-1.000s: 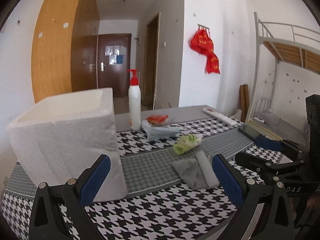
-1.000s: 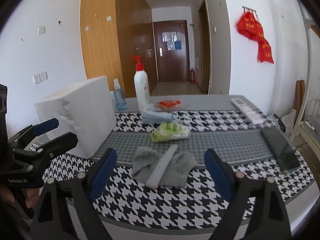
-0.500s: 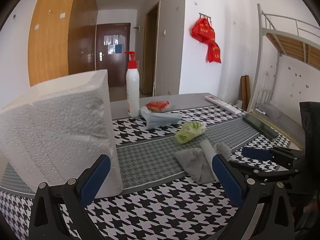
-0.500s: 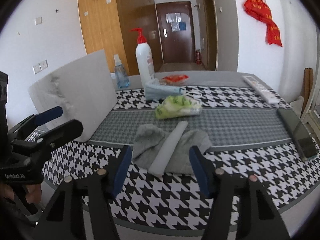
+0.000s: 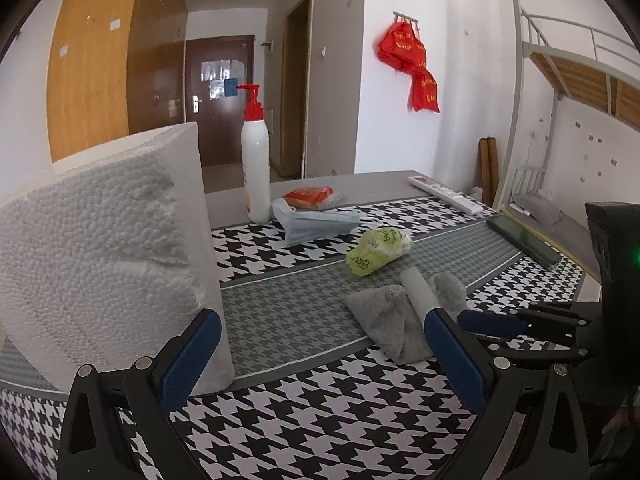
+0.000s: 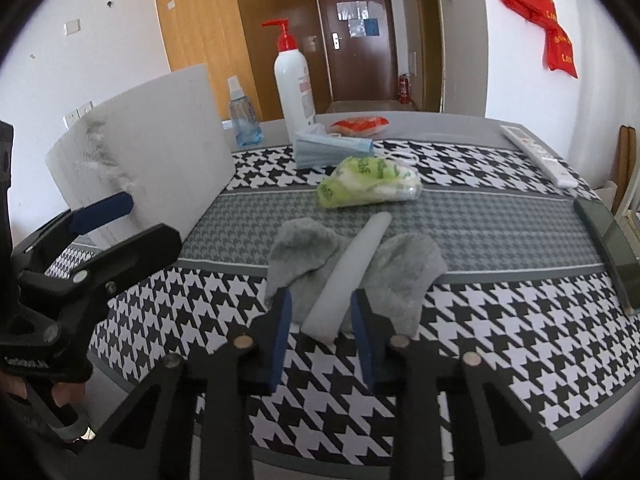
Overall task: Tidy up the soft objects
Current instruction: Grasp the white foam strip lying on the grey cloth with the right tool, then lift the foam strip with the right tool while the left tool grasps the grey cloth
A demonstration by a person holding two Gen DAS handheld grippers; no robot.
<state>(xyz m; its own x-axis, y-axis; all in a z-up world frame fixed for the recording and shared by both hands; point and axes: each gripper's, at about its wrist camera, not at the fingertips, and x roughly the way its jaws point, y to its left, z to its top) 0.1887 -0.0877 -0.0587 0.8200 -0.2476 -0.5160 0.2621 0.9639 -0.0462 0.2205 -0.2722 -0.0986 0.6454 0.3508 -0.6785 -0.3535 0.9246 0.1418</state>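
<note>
Count on the tabletop [image 6: 500, 320]: one grey cloth [image 6: 404, 268] with one pale foam stick [image 6: 352, 268] lying across it, one green-printed bag [image 6: 368, 182], one stack of blue masks [image 6: 332, 150], one red packet [image 6: 360, 125], one white foam box [image 5: 100, 248], one pump bottle [image 6: 294, 92], one small spray bottle [image 6: 242, 120], one remote [image 6: 538, 156], one dark phone [image 5: 524, 240].

Our right gripper [image 6: 320, 332] is closing, jaws either side of the stick's near end at the cloth's front edge; pads not pressing on it yet. Our left gripper [image 5: 320, 354] hangs released with nothing between its jaws, near the foam box.

The box hides part of the spray bottle in the left view. The phone is cut off at the right view's edge. Bag print is unreadable.
</note>
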